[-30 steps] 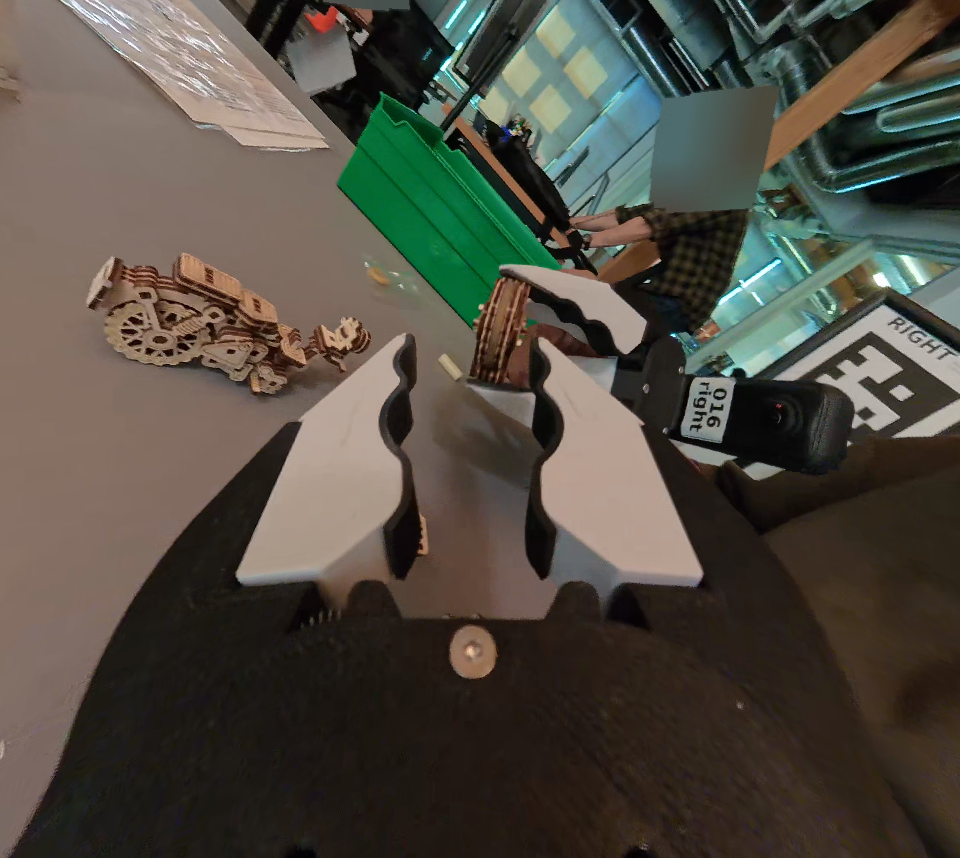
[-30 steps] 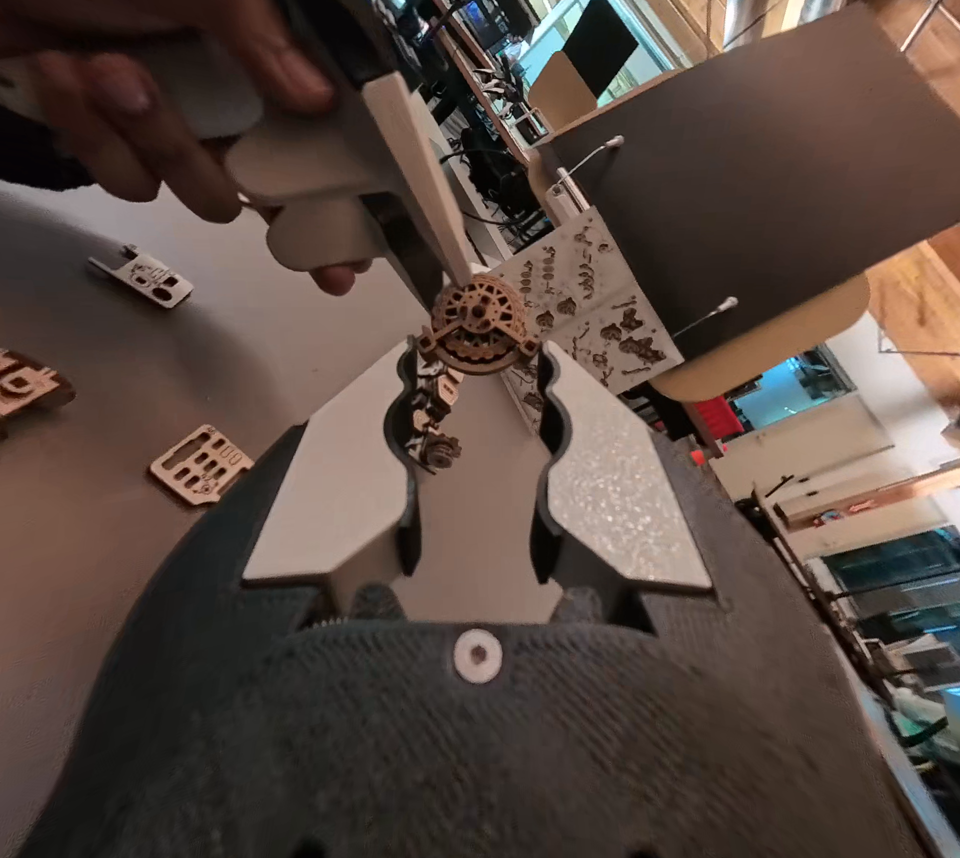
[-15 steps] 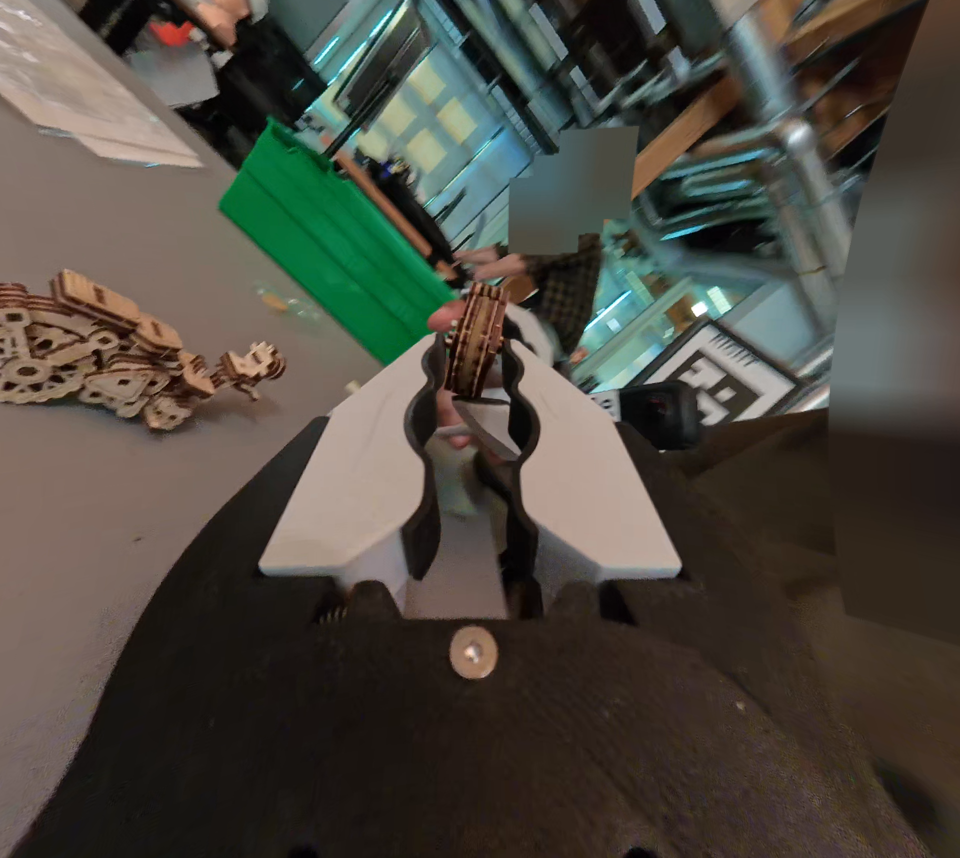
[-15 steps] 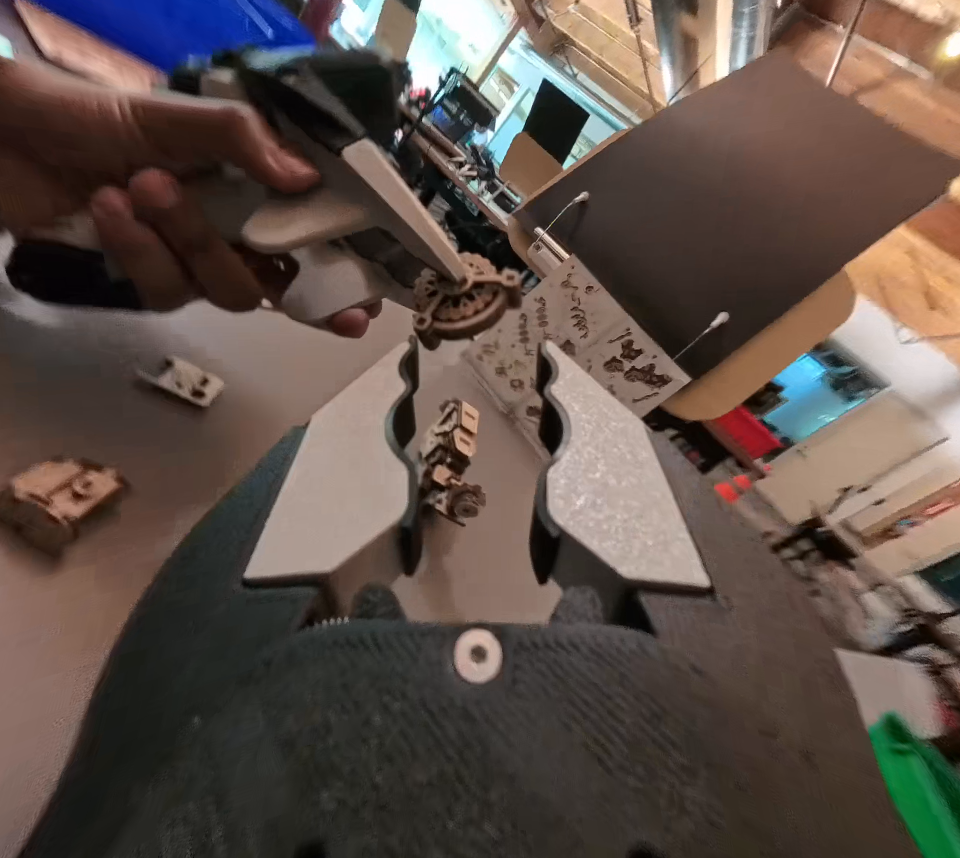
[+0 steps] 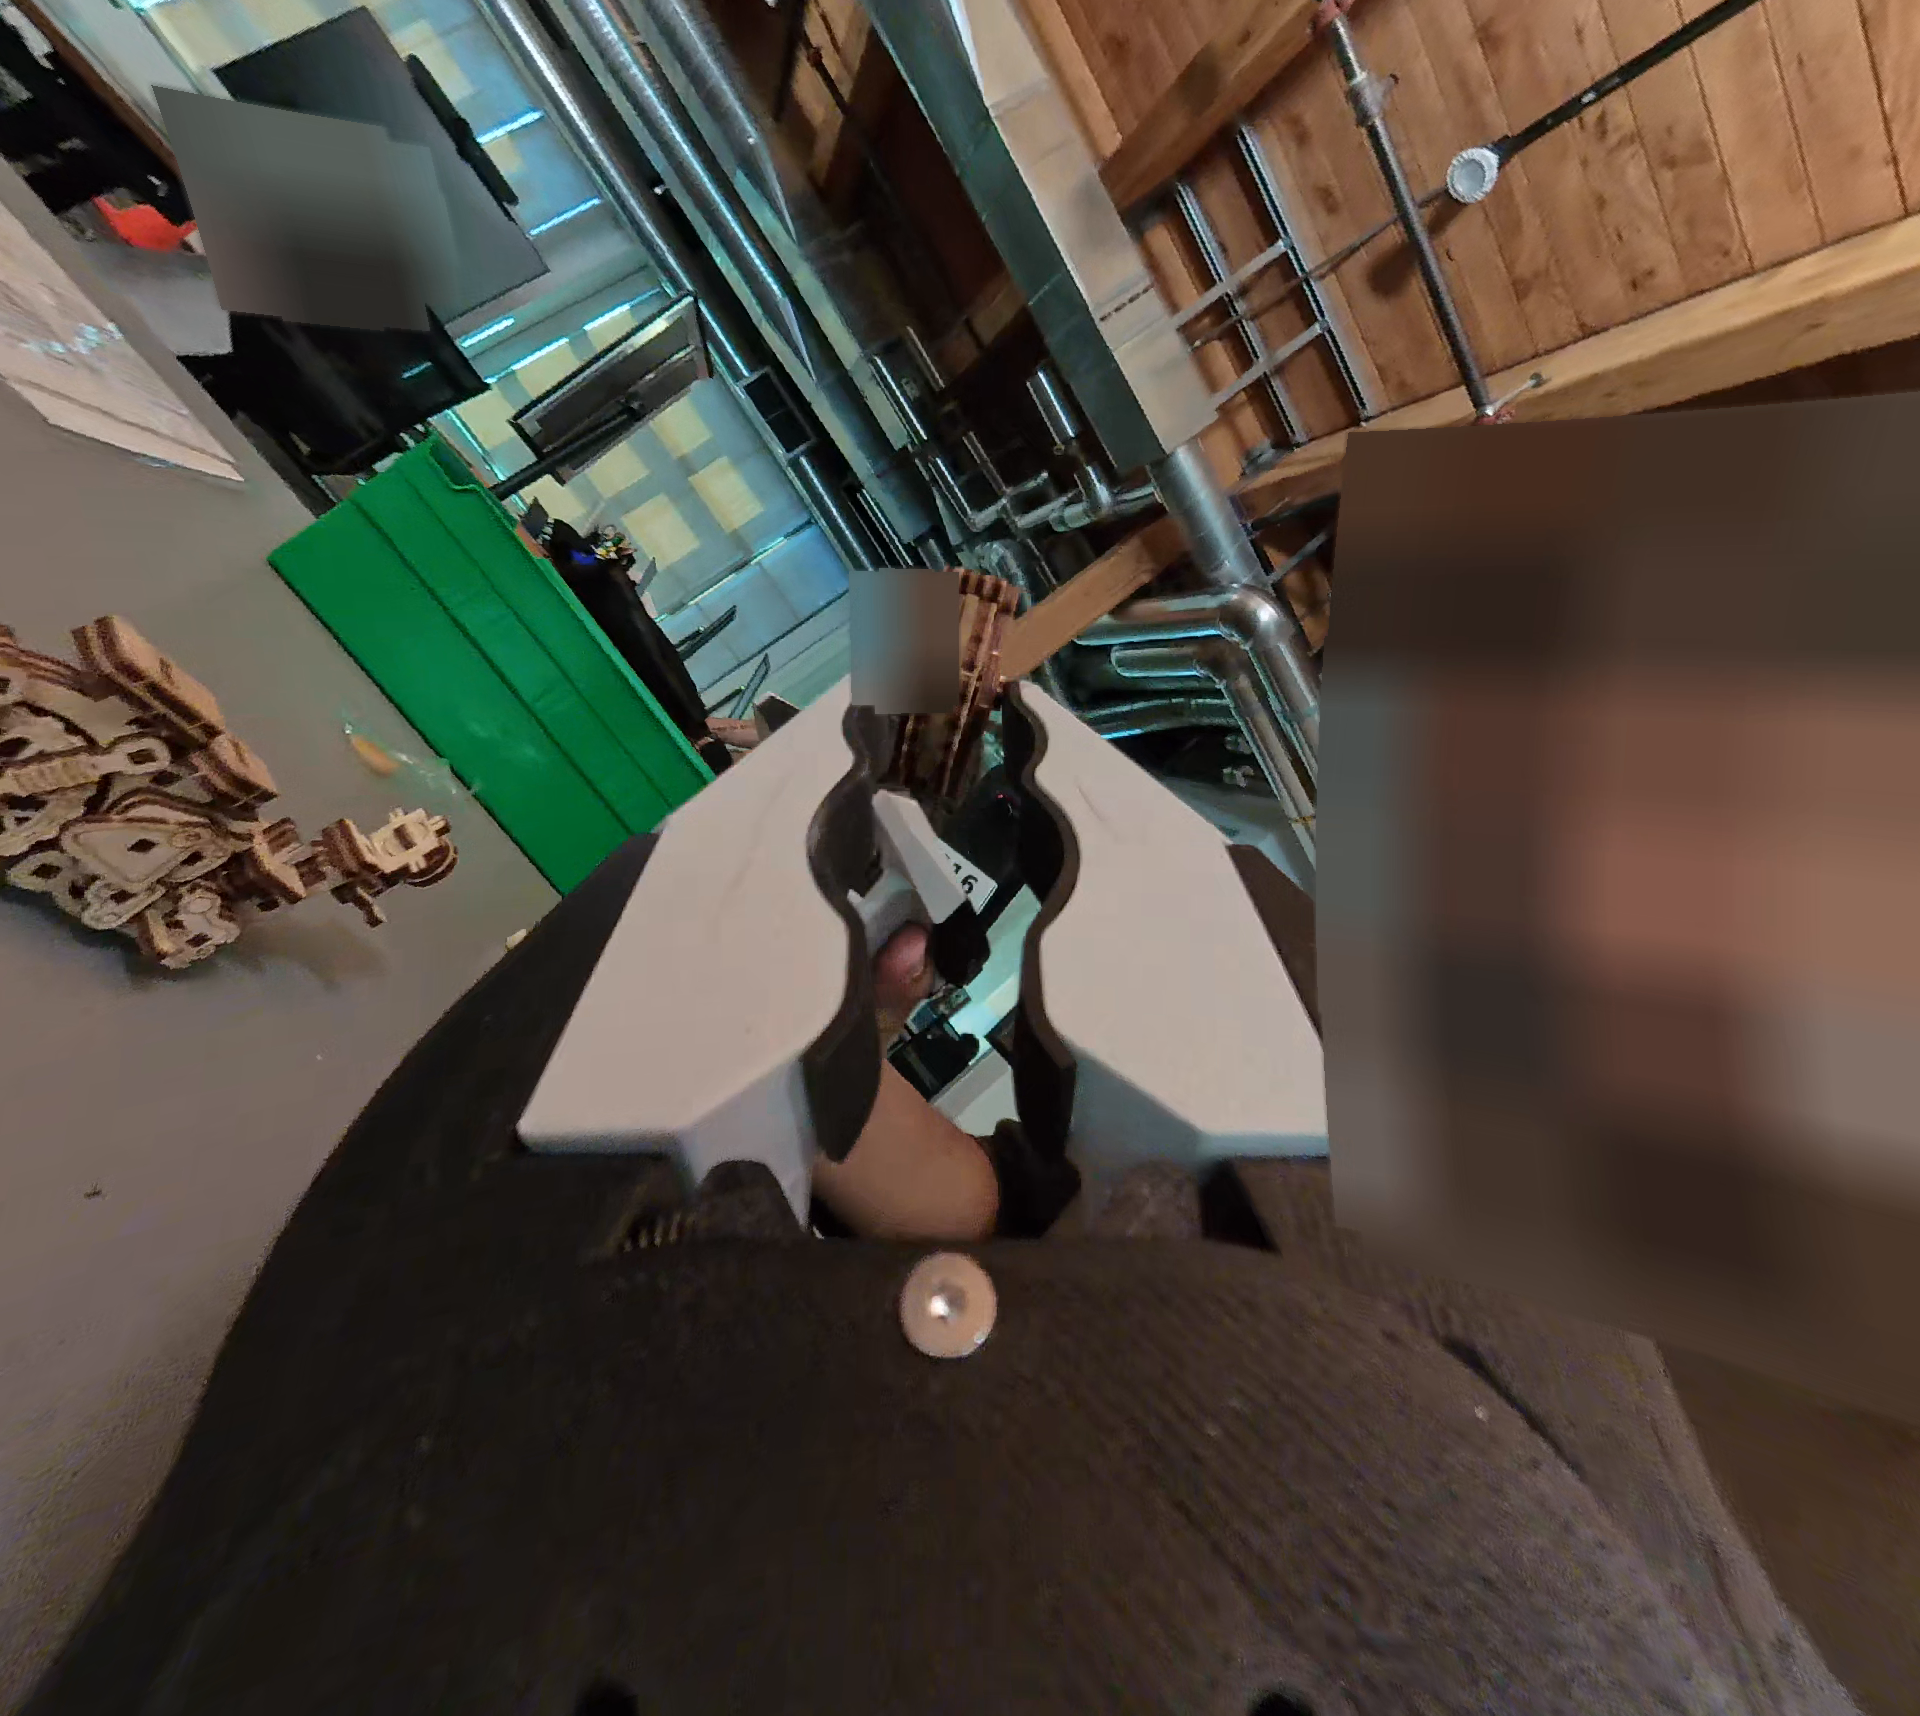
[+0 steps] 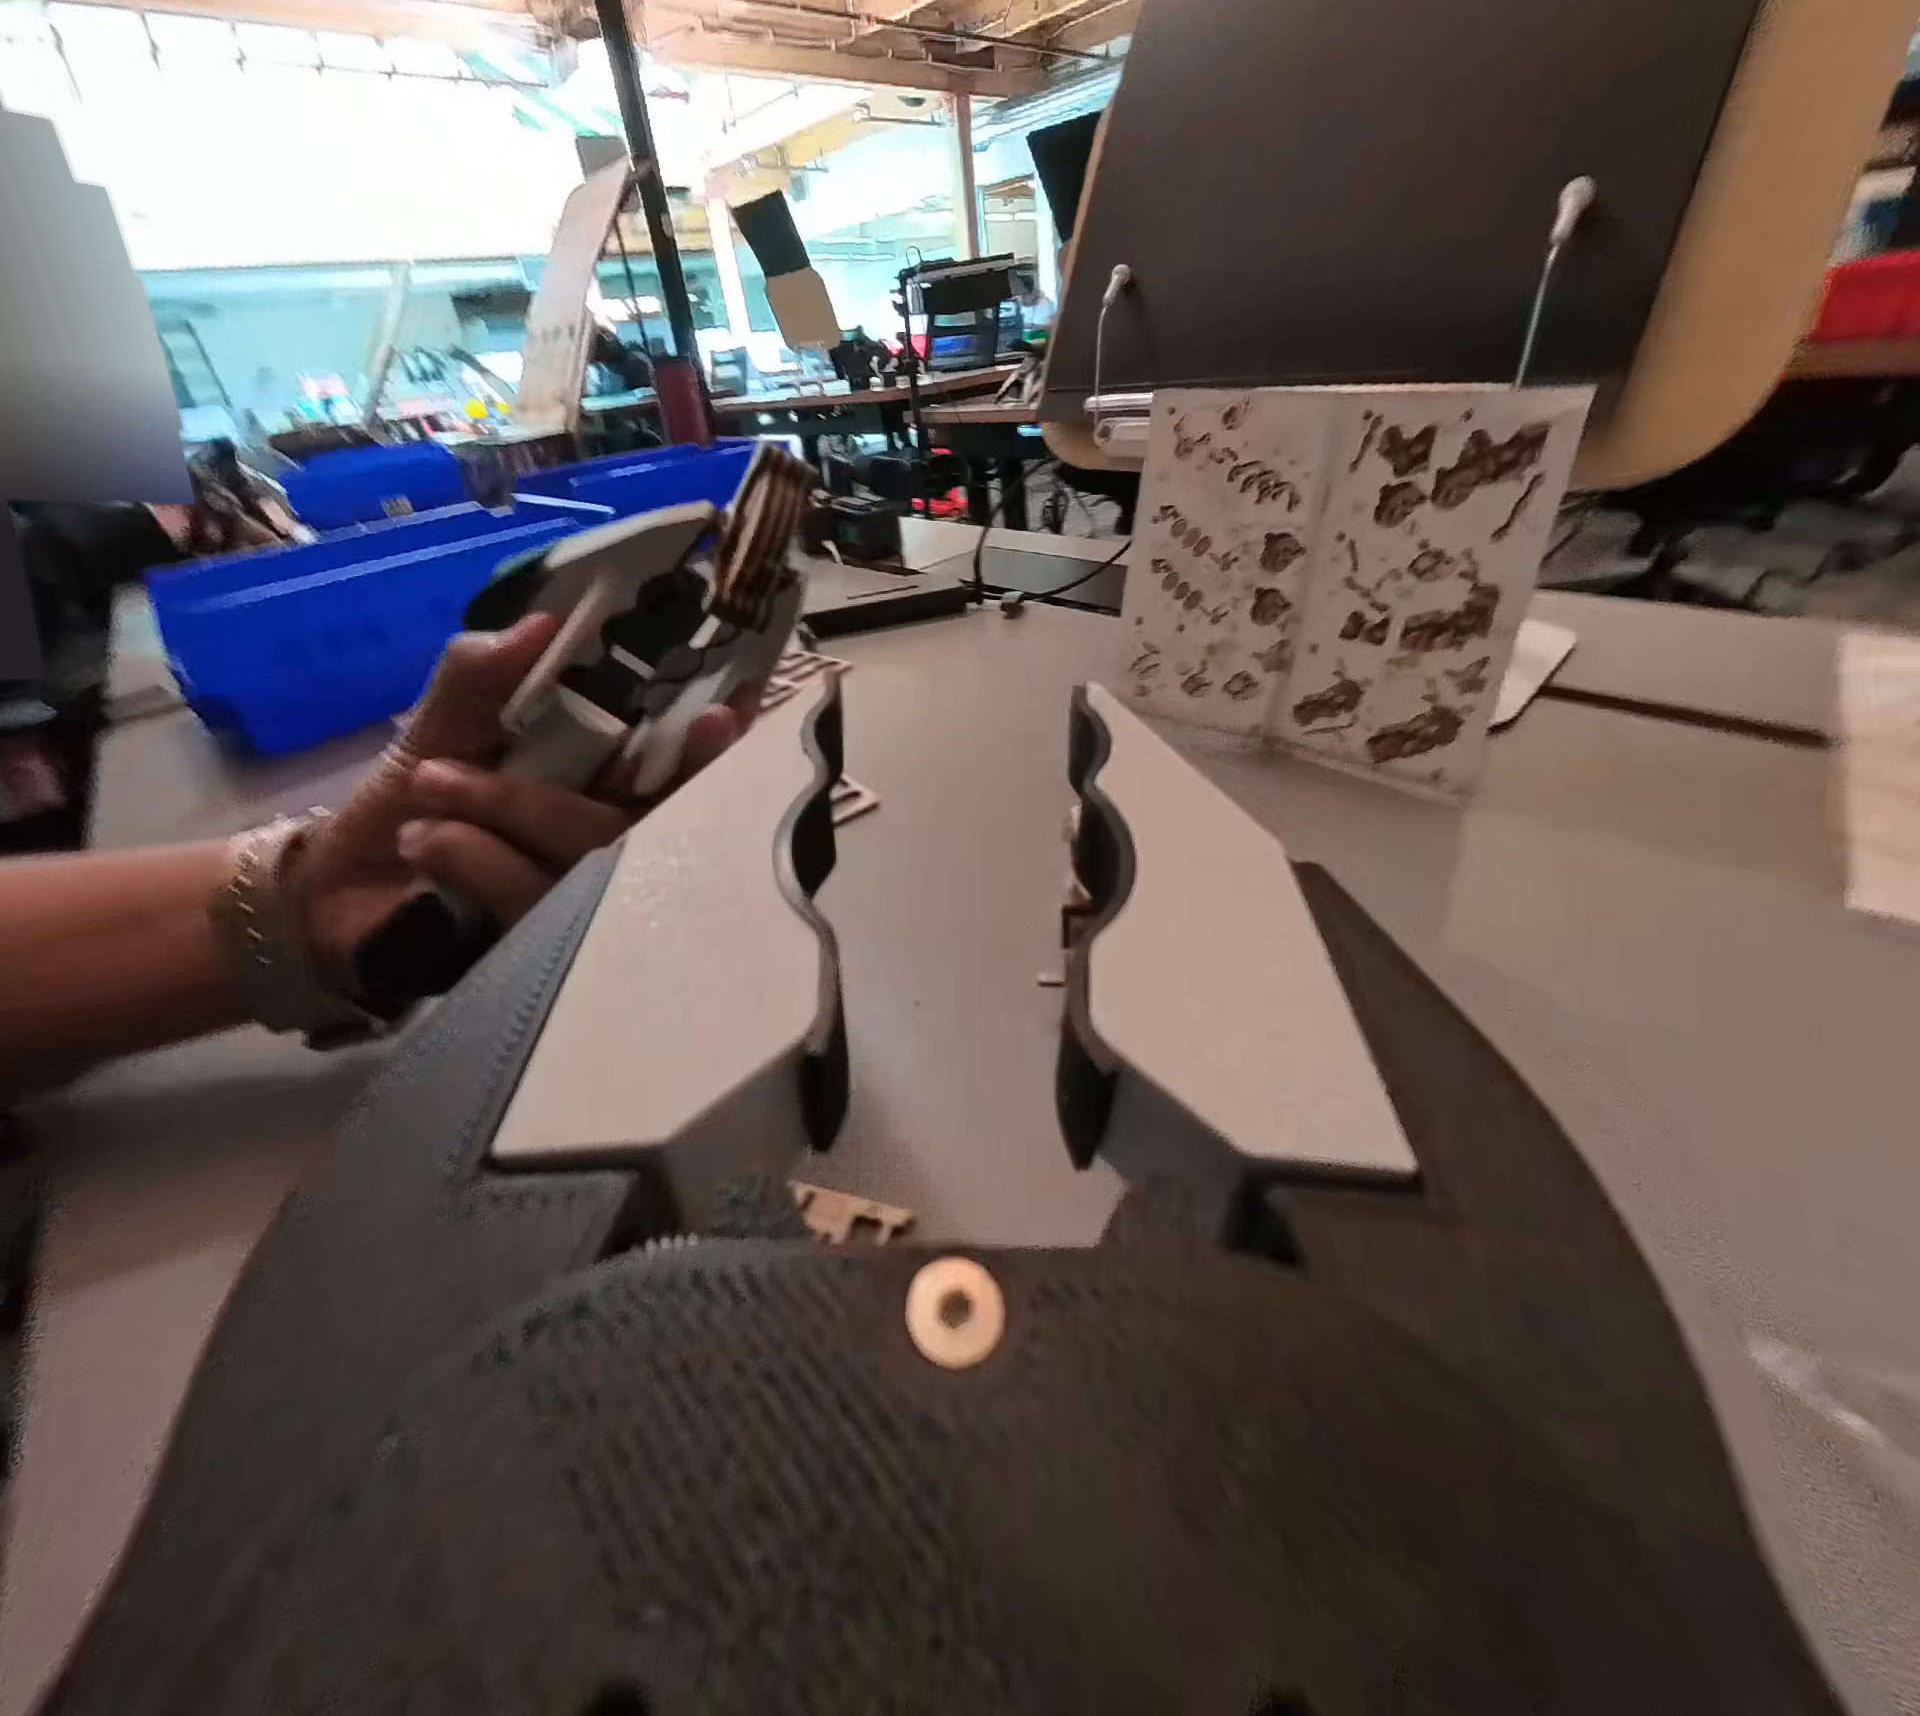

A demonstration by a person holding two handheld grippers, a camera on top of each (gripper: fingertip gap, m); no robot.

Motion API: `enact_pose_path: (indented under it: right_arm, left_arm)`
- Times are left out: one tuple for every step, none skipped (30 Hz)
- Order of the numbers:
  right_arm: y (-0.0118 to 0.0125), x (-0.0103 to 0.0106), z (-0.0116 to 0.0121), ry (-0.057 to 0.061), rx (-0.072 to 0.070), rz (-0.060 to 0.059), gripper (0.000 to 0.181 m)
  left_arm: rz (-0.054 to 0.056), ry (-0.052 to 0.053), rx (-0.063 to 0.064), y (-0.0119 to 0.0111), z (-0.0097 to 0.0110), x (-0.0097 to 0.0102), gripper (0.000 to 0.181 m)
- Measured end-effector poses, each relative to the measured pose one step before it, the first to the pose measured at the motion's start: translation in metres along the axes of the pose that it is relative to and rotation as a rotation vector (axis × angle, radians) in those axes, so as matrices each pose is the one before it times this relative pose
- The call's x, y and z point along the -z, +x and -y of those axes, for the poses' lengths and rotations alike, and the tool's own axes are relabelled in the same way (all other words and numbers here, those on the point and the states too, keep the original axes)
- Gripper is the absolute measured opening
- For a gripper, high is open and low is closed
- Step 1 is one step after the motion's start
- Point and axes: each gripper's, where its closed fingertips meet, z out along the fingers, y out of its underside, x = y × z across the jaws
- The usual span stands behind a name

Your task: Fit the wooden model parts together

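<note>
The left gripper [image 5: 940, 731] is clamped on a layered wooden wheel [image 5: 961, 690], pinching it edge-on at the very fingertips so most of the disc stands proud of the jaws; from the right wrist view the same wheel [image 6: 764, 539] is held up in the air by the person's hand [image 6: 416, 845], well above the grey table [image 6: 1558, 991]. That tip-only hold looks deliberate: it likely leaves the hub and faces free to meet a mating part. The right gripper [image 6: 951, 731] is spread wide with nothing between its fingers, hanging low over the table and apart from the wheel, so it seems free to fetch or steady something. The half-built wooden model [image 5: 156, 814] lies on its side on the table to the left in the left wrist view, well apart from the raised wheel, with bare tabletop between it and the green bin [image 5: 468, 658] behind. The propped instruction sheet [image 6: 1340, 575] stands upright ahead of the right gripper, and blue bins [image 6: 343, 586] sit at the far left edge. A small flat wooden piece [image 6: 852, 1219] lies just under the right gripper's base. There is open table straight ahead of the right gripper, so I judge a reach there meets little; the sheet is the nearest thing to knock over.
</note>
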Motion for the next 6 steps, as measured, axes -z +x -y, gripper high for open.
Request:
enact_pose_path:
  right_arm:
    - [-0.00037, -0.00029, 0.00041, 0.0033, -0.0476, 0.0091, 0.042]
    - [-0.00056, -0.00037, -0.00016, 0.0007, -0.0341, 0.0085, 0.042]
    - [-0.00066, -0.00045, -0.00082, -0.0031, -0.0176, 0.0055, 0.042]
    - [-0.00061, -0.00060, -0.00137, -0.0059, -0.0031, 0.0024, 0.042]
    - [-0.00088, -0.00050, -0.00172, -0.0073, 0.0075, 0.0012, 0.042]
    - [-0.00094, -0.00059, -0.00180, -0.0076, 0.0124, -0.0005, 0.041]
  left_arm:
    - [0.0118, 0.0098, 0.0040, -0.00196, 0.00085, 0.00021, 0.018]
    - [0.0062, 0.0092, 0.0054, -0.00135, 0.00058, 0.00009, 0.018]
    - [0.0038, 0.0082, 0.0088, -0.00115, 0.00040, -0.00003, 0.018]
    - [0.0017, 0.0079, 0.0105, -0.00097, 0.00022, -0.00007, 0.018]
    - [-0.0001, 0.0071, 0.0100, -0.00071, 0.00012, -0.00015, 0.018]
    - [-0.0035, 0.0047, 0.0079, -0.00010, -0.00019, -0.00010, 0.018]
